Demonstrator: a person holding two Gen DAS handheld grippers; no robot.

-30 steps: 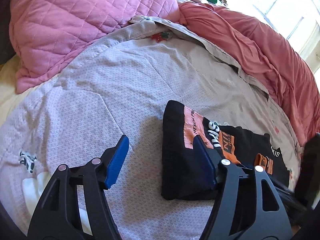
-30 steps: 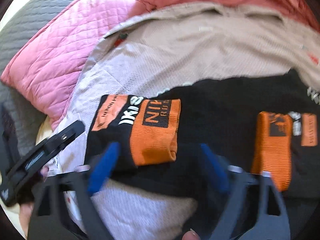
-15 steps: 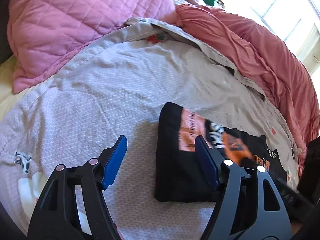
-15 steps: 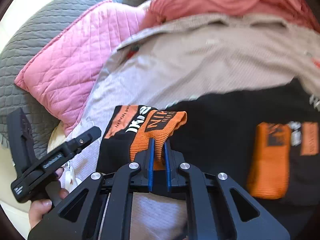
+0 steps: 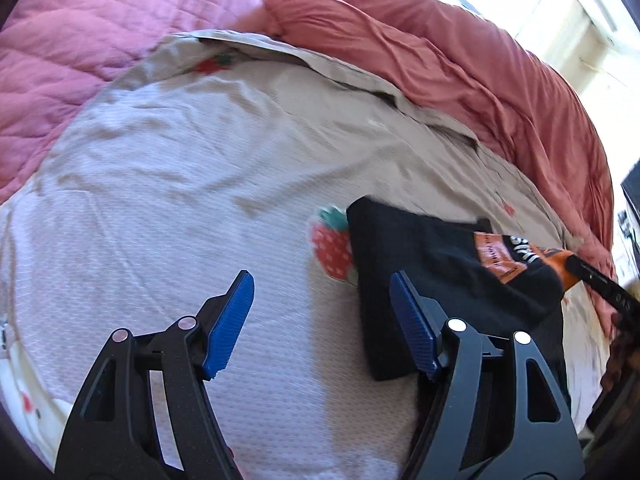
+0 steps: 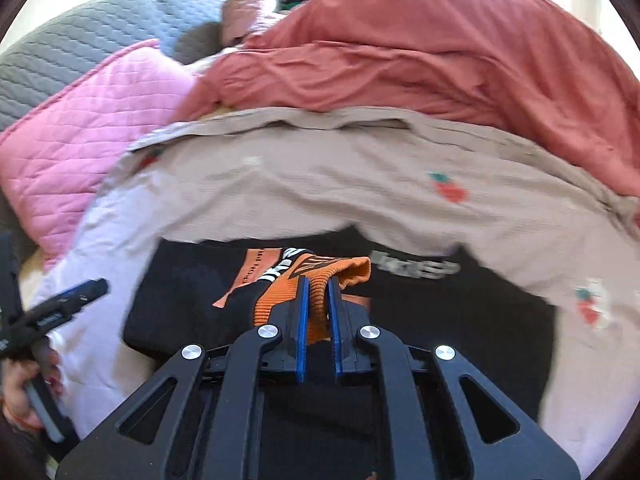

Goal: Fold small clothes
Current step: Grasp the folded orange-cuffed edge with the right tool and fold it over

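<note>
Lifting orange cuff (image 6: 320, 280) further off black garment (image 6: 180, 300), right gripper (image 6: 318, 292) still clamped, left gripper (image 5: 320, 304) still wide.

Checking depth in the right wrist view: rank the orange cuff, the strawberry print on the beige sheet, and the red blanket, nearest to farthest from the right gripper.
1. orange cuff: clamped between the right gripper fingers, dead centre.
2. strawberry print: on the beige sheet, beyond and right.
3. red blanket: heaped along the back, farthest.
</note>
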